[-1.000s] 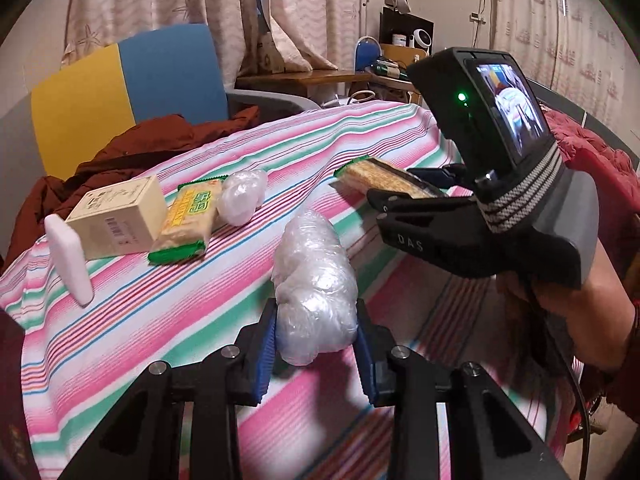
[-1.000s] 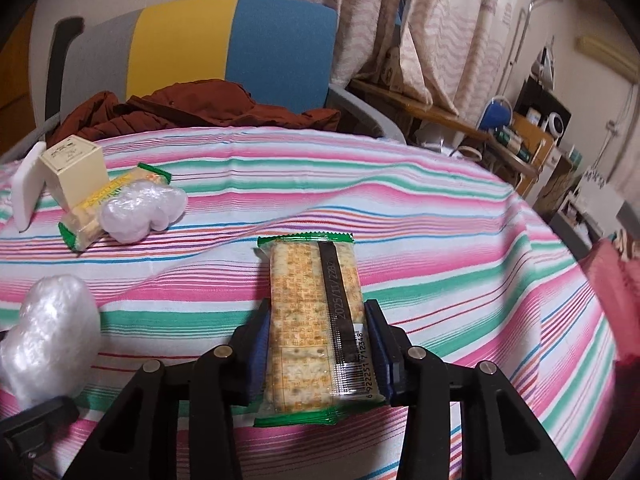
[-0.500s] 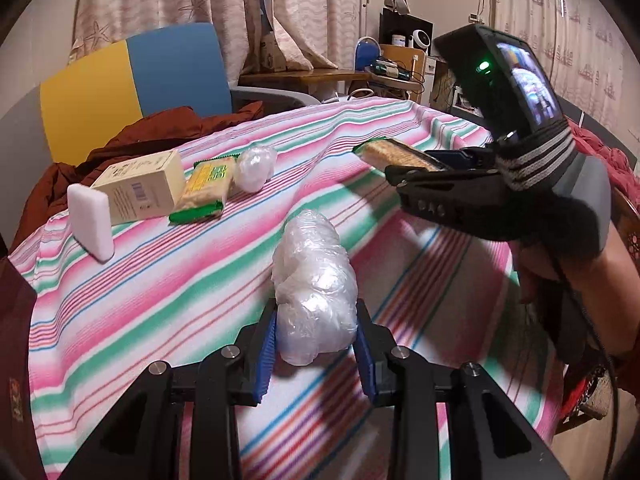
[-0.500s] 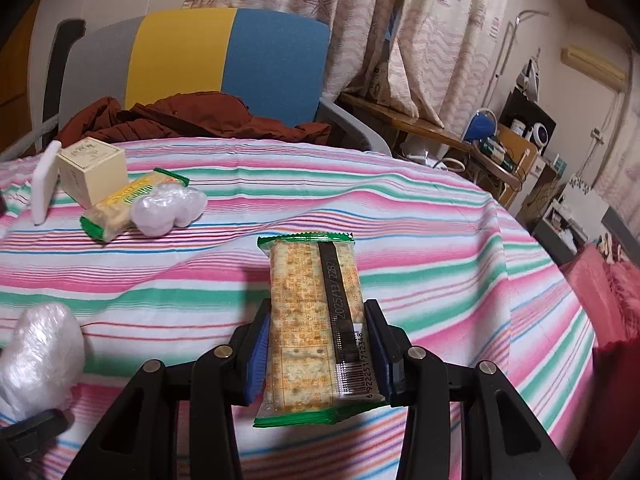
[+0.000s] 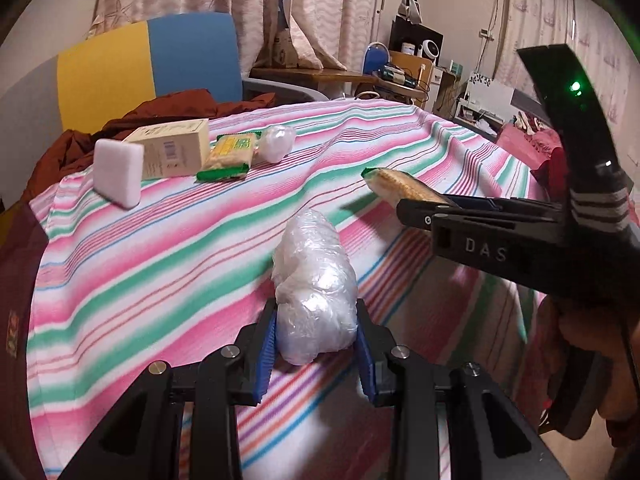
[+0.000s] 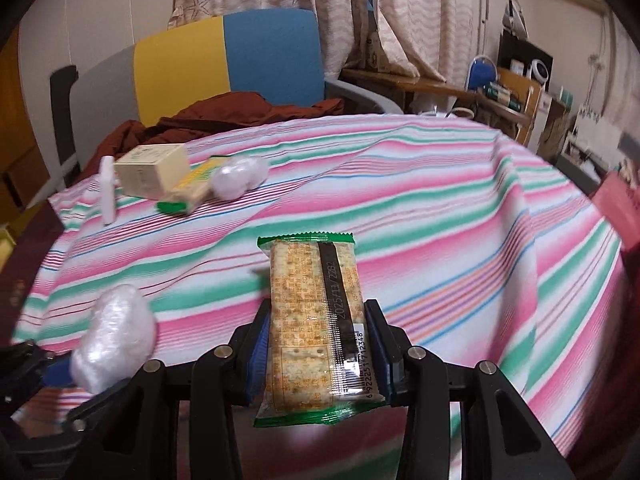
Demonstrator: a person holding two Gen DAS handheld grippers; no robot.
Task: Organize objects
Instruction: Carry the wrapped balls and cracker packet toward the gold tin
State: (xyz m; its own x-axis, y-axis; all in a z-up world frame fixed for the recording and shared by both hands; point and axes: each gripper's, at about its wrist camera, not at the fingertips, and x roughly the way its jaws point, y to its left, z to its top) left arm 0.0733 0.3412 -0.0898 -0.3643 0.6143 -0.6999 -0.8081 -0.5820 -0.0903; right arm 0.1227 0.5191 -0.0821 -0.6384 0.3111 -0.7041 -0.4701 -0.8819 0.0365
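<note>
Striped tablecloth (image 5: 160, 264) lies below both grippers, sorted row of box (image 5: 172, 152), cracker pack, sponge far ahead-left; right gripper (image 6: 316, 344) pinches cracker packet (image 6: 316, 320) by its long sides, left gripper (image 5: 316, 344) pinches plastic-wrap bundle (image 5: 316, 288), both lifted, probably heading to that row.

R gripper (image 6: 318, 344) clamped on cracker pack (image 6: 316, 320), pack upright btwn blue pads, held above striped tablecloth (image 6: 440, 216). Left of pack: clear plastic-wrapped bundle (image 6: 114, 334) in other gripper (image 6: 48, 364). Far left beyond pack: cream box (image 6: 152, 170), 2nd cracker pack (image 6: 192, 190), small plastic wad (image 6: 240, 178) touching in a row; white block (image 6: 107, 190) just beside box.
</note>
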